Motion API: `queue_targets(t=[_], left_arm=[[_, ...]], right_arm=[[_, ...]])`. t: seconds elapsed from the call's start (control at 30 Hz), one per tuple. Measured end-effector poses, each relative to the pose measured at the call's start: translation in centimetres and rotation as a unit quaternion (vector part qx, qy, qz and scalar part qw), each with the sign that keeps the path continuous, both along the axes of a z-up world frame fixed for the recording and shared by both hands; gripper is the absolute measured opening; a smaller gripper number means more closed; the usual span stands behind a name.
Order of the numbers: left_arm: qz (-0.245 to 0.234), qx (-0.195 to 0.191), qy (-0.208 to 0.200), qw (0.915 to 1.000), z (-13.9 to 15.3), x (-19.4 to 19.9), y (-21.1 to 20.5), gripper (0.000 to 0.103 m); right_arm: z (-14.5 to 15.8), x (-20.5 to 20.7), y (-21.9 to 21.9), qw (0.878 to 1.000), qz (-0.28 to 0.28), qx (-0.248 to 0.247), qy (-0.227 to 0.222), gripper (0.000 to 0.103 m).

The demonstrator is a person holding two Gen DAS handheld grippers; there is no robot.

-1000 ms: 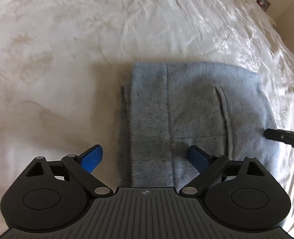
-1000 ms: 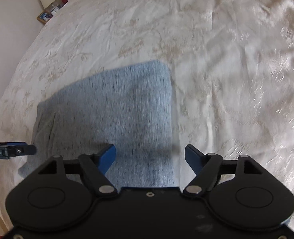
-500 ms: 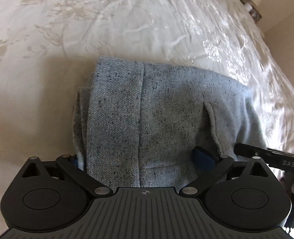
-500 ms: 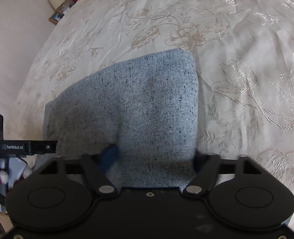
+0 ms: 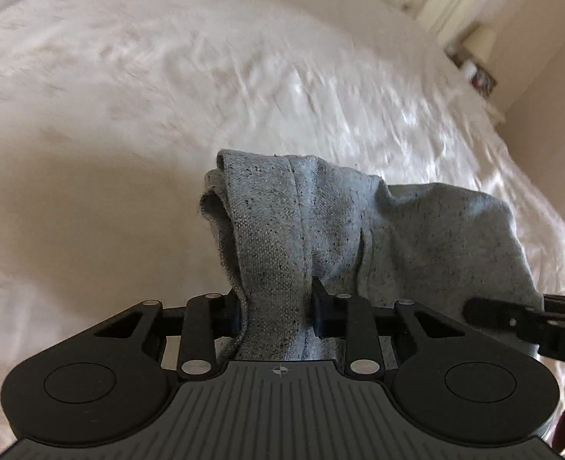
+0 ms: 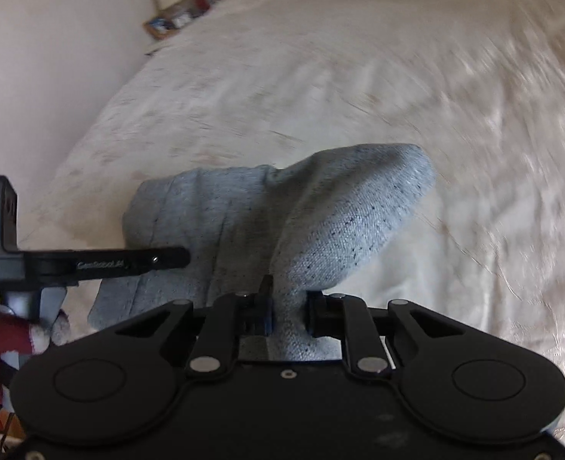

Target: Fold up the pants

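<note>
With both grips already made, I judge the step in hand to be the lift that carries the near edge over for a further fold; the left gripper (image 5: 276, 308) has its fingers pressed onto a bunched wad of the grey pants (image 5: 416, 237), and the right gripper (image 6: 288, 312) is likewise pinching a gathered neck of the same cloth (image 6: 320, 222) right at its fingertips. Just ahead of the left fingertips the fabric rises in a rumpled ridge with a seam running up it; to that gripper's right the rest of the garment slopes away, and the tip of the other tool shows at the far right edge. From the right gripper, the cloth balloons forward and up to the right, while to its left the left tool's black finger lies across the pants. Beyond the cloth in both views lies the cream bedspread (image 5: 167, 122), blurred; furthest off are a lamp and small items by the wall (image 6: 175, 7), too soft to name. I cannot tell how much of the garment is clear of the bed. The next move, I think, calls for both grippers to travel forward together at equal height; uneven travel would skew the fold, and so soft a knit may sag between the grips.
</note>
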State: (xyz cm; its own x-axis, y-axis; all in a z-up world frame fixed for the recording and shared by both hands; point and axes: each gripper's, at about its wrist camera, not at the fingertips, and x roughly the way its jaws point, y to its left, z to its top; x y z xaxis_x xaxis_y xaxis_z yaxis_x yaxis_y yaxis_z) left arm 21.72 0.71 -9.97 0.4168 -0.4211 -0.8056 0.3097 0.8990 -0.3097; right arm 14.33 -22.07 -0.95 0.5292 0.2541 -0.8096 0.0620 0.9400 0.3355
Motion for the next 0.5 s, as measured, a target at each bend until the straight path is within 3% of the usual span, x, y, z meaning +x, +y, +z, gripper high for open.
queue_targets(t=[0.17,0.3,0.4,0.43,0.5], left_arm=[[0.042,0.014,-0.007,0.9990,2.2,-0.4,5.9,0.030],[0.085,0.036,-0.011,0.9956,2.9,-0.2,12.4,0.030],[0.105,0.050,-0.006,0.9932,2.7,0.3,16.3,0.031],[0.114,0.055,0.002,0.9920,2.2,0.7,17.7,0.037],[0.146,0.083,0.019,0.9857,0.1,1.5,20.0,0.040]], right_arm=[[1.8,2.3,5.2,0.999,0.039,0.030,-0.014,0.018],[1.4,5.4,10.1,0.994,0.078,0.068,-0.015,0.018],[0.0,8.2,13.6,0.991,0.101,0.084,-0.010,0.018],[-0.8,9.1,14.4,0.992,0.100,0.082,-0.005,0.018],[-3.6,11.1,15.5,0.995,0.082,0.049,0.022,0.020]])
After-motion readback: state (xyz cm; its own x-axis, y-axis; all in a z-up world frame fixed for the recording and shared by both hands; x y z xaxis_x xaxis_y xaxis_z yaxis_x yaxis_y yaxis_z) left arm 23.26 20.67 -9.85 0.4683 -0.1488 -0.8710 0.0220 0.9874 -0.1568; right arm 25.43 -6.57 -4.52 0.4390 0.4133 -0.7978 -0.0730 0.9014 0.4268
